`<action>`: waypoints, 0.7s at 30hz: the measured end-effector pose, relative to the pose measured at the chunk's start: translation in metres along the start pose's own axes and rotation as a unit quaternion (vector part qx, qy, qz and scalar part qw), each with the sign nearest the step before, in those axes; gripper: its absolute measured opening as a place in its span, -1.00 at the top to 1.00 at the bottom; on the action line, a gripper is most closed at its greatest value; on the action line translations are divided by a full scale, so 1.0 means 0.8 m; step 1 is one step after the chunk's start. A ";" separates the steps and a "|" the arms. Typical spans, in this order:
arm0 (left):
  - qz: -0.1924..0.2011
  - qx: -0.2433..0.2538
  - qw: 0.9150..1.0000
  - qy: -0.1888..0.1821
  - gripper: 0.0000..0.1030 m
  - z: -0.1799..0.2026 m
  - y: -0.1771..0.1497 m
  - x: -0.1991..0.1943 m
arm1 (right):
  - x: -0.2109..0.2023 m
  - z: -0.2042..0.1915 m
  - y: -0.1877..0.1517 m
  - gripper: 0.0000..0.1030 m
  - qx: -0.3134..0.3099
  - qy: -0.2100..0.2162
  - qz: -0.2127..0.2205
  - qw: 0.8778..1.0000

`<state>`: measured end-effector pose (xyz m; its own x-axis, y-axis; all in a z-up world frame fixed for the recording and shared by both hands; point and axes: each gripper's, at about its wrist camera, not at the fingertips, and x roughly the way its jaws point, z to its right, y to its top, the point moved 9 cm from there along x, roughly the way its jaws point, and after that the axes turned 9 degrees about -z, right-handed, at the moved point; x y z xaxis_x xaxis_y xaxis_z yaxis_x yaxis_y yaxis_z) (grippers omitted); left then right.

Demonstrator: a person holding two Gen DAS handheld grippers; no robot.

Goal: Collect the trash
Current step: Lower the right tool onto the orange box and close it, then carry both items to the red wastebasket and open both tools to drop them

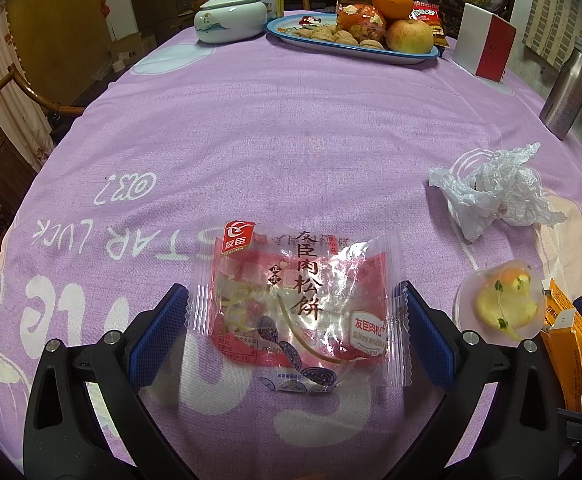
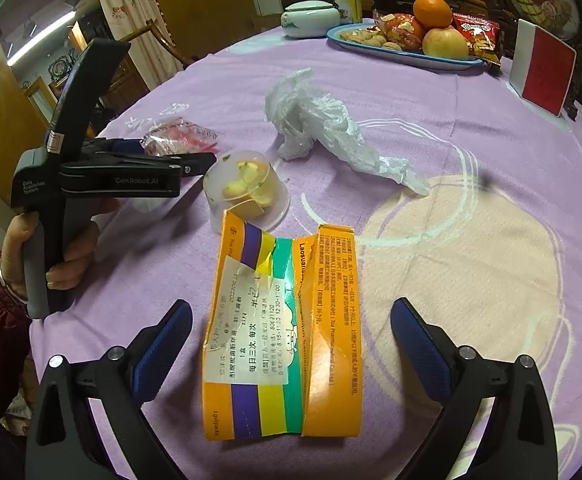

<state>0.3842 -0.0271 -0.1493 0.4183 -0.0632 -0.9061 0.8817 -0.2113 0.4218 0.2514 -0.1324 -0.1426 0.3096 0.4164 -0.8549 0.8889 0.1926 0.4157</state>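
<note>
Now your right gripper stands wide open astride the torn orange medicine box, pads clear of it; your left gripper likewise brackets the snack wrapper without pinching. Lower each until the pads flank the flat edges, then squeeze gently so nothing slides on the purple tablecloth. Beyond lie the plastic cup and crumpled white bag, probably next.

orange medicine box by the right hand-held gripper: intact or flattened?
Flattened. The orange medicine box lies torn open and spread flat on the purple tablecloth, inner flap showing.
</note>
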 end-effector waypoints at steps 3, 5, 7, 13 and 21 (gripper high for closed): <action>0.000 0.001 1.000 0.000 -0.90 0.000 0.000 0.000 | -0.003 -0.008 0.000 -0.48 -0.015 -0.006 0.008 1.000; 0.000 0.001 1.000 0.000 -0.90 0.000 0.000 0.000 | -0.003 -0.013 -0.001 -0.33 -0.027 -0.016 0.010 0.999; -0.001 0.002 1.000 -0.001 -0.90 0.000 0.000 -0.001 | -0.004 -0.014 -0.002 -0.21 -0.027 -0.019 0.014 0.999; -0.001 0.002 1.000 -0.004 -0.89 0.001 0.002 -0.002 | -0.009 -0.011 -0.002 -0.18 -0.018 -0.009 0.022 1.000; 0.009 -0.009 1.000 -0.006 -0.62 -0.007 0.002 -0.009 | -0.006 -0.008 -0.002 -0.21 -0.008 -0.001 0.018 1.000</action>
<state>0.3838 -0.0214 -0.1416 0.4309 -0.0791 -0.8989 0.8782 -0.1926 0.4379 0.2461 -0.1295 -0.1371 0.3425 0.4220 -0.8394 0.8712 0.1918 0.4519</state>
